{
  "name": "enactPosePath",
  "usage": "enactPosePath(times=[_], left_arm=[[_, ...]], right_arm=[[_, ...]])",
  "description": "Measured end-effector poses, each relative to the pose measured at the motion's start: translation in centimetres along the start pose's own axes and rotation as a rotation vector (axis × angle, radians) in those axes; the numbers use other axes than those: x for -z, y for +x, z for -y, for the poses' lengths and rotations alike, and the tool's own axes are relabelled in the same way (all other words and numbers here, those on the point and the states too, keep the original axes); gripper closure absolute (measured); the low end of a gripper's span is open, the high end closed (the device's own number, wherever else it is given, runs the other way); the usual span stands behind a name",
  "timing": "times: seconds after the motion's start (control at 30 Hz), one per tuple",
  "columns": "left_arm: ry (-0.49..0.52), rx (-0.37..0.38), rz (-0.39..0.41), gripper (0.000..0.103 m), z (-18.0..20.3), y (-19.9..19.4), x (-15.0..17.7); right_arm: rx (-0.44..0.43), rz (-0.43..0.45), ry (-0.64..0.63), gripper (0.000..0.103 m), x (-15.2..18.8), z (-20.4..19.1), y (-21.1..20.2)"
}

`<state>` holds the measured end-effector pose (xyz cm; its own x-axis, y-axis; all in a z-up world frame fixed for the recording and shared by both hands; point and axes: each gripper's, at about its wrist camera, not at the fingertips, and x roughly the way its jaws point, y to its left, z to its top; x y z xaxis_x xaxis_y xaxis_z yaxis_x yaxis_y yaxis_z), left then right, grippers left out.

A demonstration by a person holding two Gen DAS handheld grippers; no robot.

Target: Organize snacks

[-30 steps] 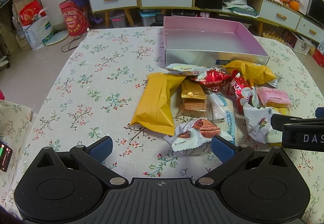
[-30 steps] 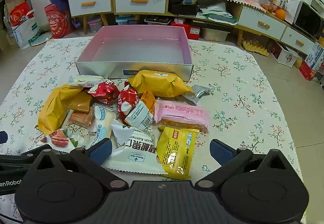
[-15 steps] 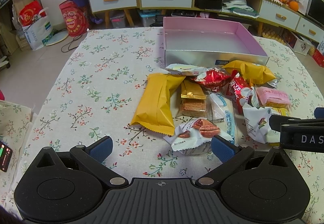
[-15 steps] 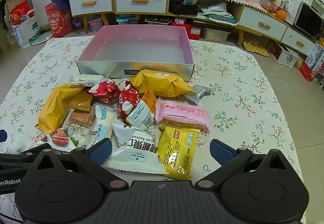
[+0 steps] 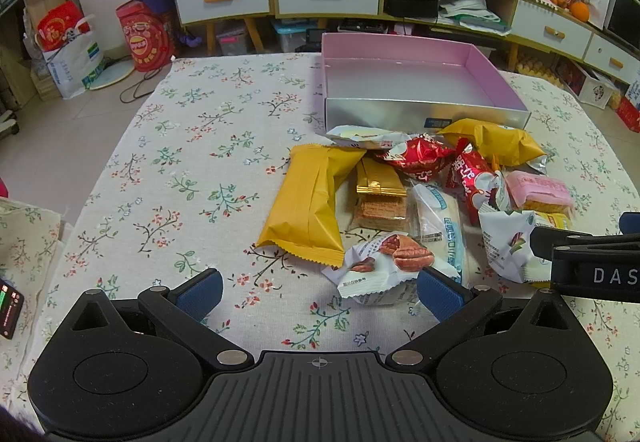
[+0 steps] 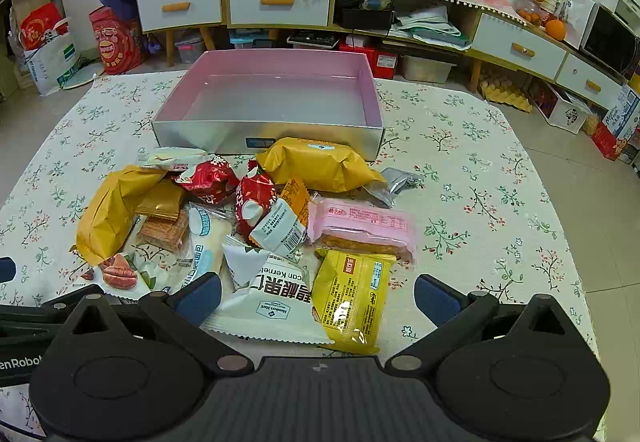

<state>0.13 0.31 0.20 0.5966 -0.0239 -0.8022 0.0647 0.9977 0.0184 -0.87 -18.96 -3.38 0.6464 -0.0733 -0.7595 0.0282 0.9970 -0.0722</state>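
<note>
A table (image 5: 168, 170) covered in a flowered cloth fills both views. At its far side sits a shallow box (image 6: 272, 130) with a pink inside and silver walls, and nothing lies in it. Just in front of the box, a heap of snack packets spreads across the cloth, some overlapping.

The largest is a long yellow packet (image 5: 308, 202) at the left edge of the heap, lying lengthwise. A second plump yellow packet (image 6: 316, 164) lies touching the near wall of the box. A pink packet (image 6: 362, 228) sits to the right, and just in front of it lie a white nut packet (image 6: 268, 300) and a small yellow packet (image 6: 352, 298), side by side. Two red packets (image 6: 208, 178) rest near the middle, with a wafer packet (image 5: 380, 198) and a pale blue-white packet (image 5: 438, 226) beside them. Another white packet printed with pecans (image 5: 380, 268) lies nearest the left gripper.

The left gripper (image 5: 318, 290) hovers low over the cloth, its jaws spread wide and holding nothing. The right gripper (image 6: 316, 296) is likewise spread wide, its blue pads on either side of the white nut packet and small yellow packet, clear of both.
</note>
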Motion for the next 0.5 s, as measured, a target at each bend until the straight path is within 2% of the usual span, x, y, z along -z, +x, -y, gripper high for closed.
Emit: enactPosePath(times=[0.5], left_arm=[[0.004, 0.007, 0.015, 0.000, 0.09, -0.18, 0.04]], right_arm=[[-0.004, 0.004, -0.001, 0.025, -0.08, 0.00, -0.04]])
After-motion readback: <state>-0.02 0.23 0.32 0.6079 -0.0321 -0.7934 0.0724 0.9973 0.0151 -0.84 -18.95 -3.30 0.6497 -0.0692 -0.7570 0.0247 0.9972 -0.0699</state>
